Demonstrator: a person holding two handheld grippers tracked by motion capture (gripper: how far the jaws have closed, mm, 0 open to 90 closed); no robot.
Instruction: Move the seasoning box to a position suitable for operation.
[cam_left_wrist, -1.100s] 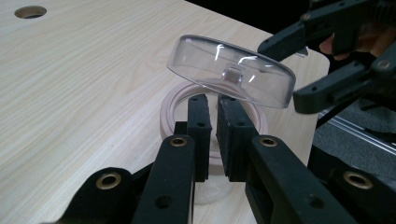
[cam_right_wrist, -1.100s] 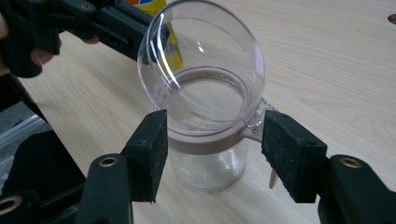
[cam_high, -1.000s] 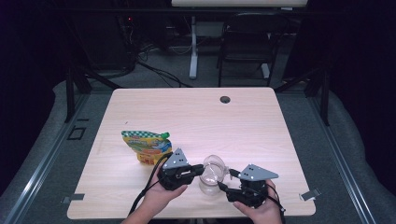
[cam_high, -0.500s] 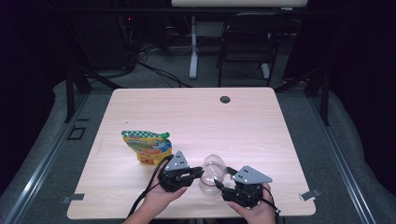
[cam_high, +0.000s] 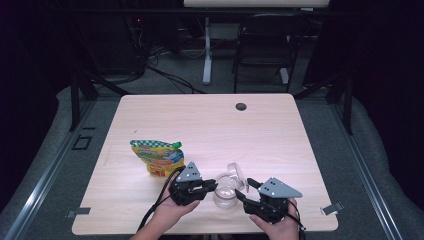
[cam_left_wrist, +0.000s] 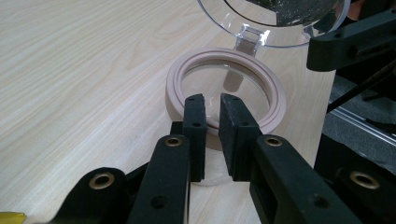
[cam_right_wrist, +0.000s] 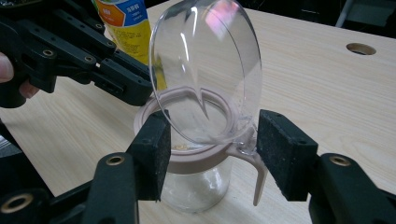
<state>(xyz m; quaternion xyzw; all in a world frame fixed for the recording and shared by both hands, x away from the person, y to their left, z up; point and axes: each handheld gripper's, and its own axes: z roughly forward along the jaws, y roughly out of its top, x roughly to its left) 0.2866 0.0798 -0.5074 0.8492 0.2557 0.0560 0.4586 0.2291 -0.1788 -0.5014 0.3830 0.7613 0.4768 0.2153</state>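
On the worktop (cam_high: 150, 120), a colourful pouch (cam_high: 157, 156) lies left. Beside it, the left hand-held gripper (cam_high: 209, 186) pinches the pinkish rim of a glass jar (cam_high: 226, 191) (clear lid (cam_right_wrist: 205, 70) flipped upright). The right hand-held gripper (cam_high: 244, 191) spreads wide around the jar.

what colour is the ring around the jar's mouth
Pale dusty pink; the ring shows best in the left gripper view, beneath the clear hinged lid.

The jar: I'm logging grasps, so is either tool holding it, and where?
The left tool pinches the jar's pink rim. The right tool, open, straddles the jar, holding nothing.
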